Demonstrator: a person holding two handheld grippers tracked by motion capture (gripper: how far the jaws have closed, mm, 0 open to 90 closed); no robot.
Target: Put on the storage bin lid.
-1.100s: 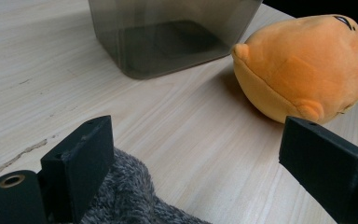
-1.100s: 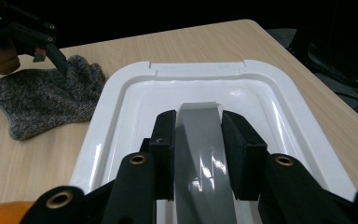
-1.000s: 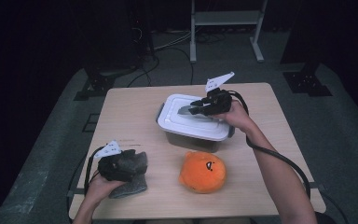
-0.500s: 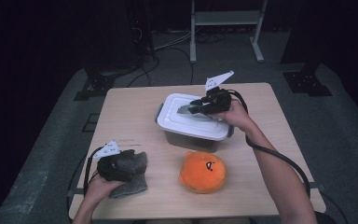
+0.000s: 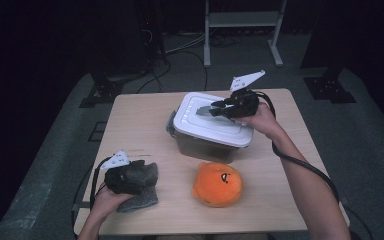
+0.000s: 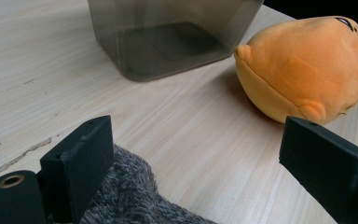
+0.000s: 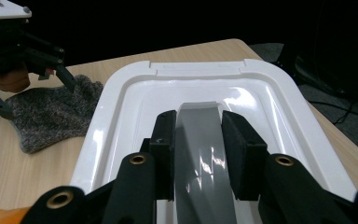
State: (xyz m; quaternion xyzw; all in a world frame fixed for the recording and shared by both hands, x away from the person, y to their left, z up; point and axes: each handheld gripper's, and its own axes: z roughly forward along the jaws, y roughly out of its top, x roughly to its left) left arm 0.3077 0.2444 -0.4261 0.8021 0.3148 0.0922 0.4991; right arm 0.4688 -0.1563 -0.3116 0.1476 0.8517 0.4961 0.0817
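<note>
A smoky translucent box (image 5: pixel 200 145) (image 6: pixel 168 37) stands mid-table under a white lid (image 5: pixel 230 131) (image 7: pixel 121 107). My right gripper (image 5: pixel 214 110) (image 7: pixel 198 128) is shut on the lid's grey handle (image 7: pixel 200 149), one jaw on either side of it. A round orange plush (image 5: pixel 217 183) (image 6: pixel 307 65) lies in front of the box. At the front left, my left gripper (image 5: pixel 139 176) (image 6: pixel 200 140) is open and sits low over a grey fuzzy sock (image 5: pixel 140 200) (image 6: pixel 130 196) (image 7: pixel 46 116). The sock lies by its left jaw.
The wooden table (image 5: pixel 140 125) is ringed by a dark floor. Cables (image 5: pixel 180 50) and a white metal stand (image 5: pixel 242 20) are behind it. Bare wood lies between the sock and the box. A person's forearm (image 5: pixel 300 175) crosses the table's right side.
My right gripper, still on the lid handle, has risen very slightly. The left gripper, the sock and the plush have stayed put.
</note>
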